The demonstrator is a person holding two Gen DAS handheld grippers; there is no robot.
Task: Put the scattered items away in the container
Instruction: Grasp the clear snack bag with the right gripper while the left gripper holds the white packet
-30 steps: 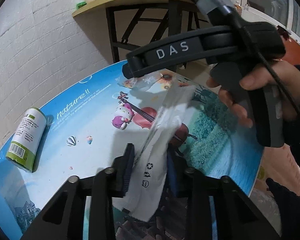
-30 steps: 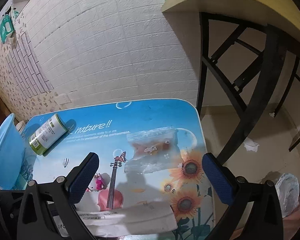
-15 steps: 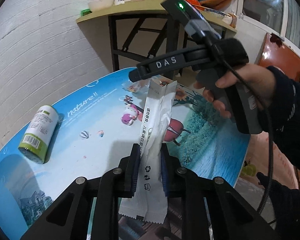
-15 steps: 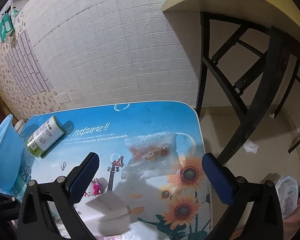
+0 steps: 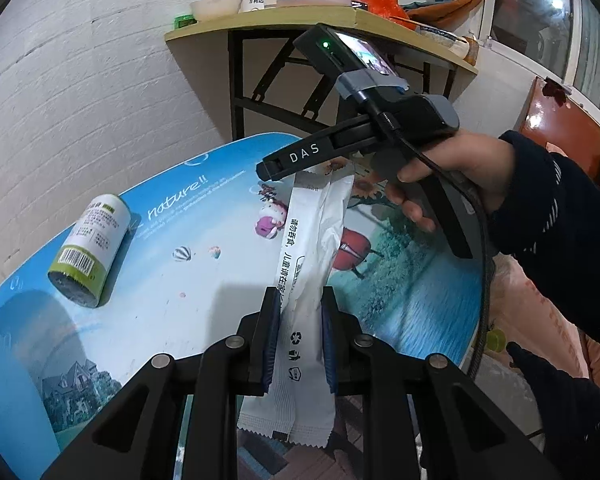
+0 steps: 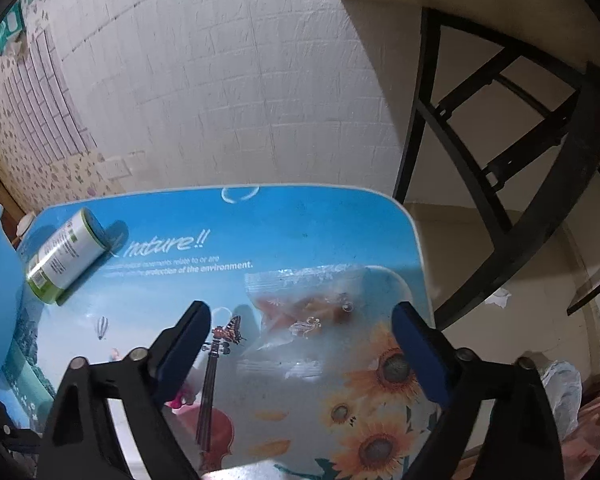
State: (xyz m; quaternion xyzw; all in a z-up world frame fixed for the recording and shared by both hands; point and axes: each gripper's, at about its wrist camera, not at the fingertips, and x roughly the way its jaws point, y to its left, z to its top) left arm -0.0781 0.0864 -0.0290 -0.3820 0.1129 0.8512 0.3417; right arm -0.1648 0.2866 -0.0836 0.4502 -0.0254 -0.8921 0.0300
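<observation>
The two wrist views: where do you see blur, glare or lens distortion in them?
Left wrist view: strong fisheye bend in the wall; the sachet in the left gripper is sharp, its print readable, while the table at right looks smeared. Right wrist view: dimmer; the clear bag is hazy with pale sheen, the can fairly sharp, and the right gripper in shadow.

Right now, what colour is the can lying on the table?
White with a green band, the can shows best in the left wrist view.
</observation>
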